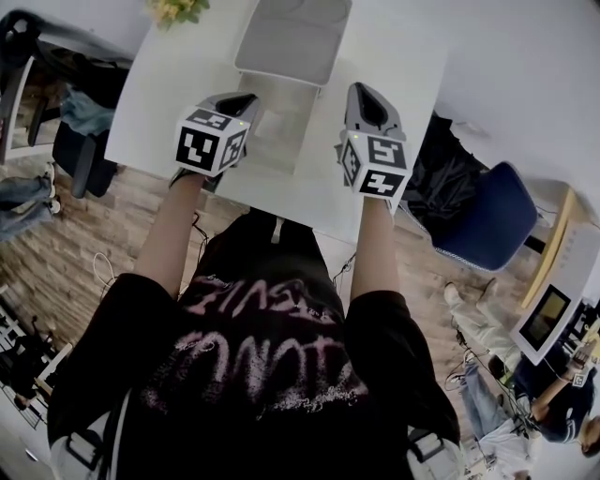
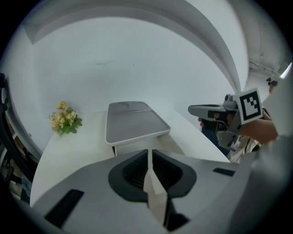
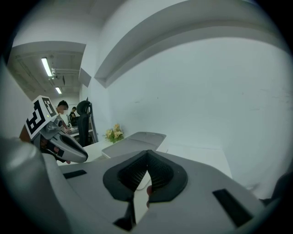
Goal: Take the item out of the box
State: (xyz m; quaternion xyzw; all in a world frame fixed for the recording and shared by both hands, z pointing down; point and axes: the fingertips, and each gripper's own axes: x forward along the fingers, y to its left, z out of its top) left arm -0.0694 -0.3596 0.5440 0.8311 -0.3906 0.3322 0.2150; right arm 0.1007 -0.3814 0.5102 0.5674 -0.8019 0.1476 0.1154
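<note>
White table (image 1: pixel 169 84) by pale wall (image 2: pixel 137 59), wood floor (image 1: pixel 94 225), grey box (image 1: pixel 291 42), left hand-held gripper (image 2: pixel 149 157) and right hand-held gripper (image 3: pixel 147 155) closed, empty.

Yellow flowers (image 2: pixel 65 119) on white table (image 1: pixel 169 103)

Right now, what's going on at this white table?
A person stands at a white table with a gripper in each hand. The left gripper and the right gripper hover just short of a pale box whose grey lid stands open. Both pairs of jaws are together and hold nothing. The item has not been taken out yet, and what lies inside the box can't be made out. A small bunch of flowers sits at the table's far corner.
</note>
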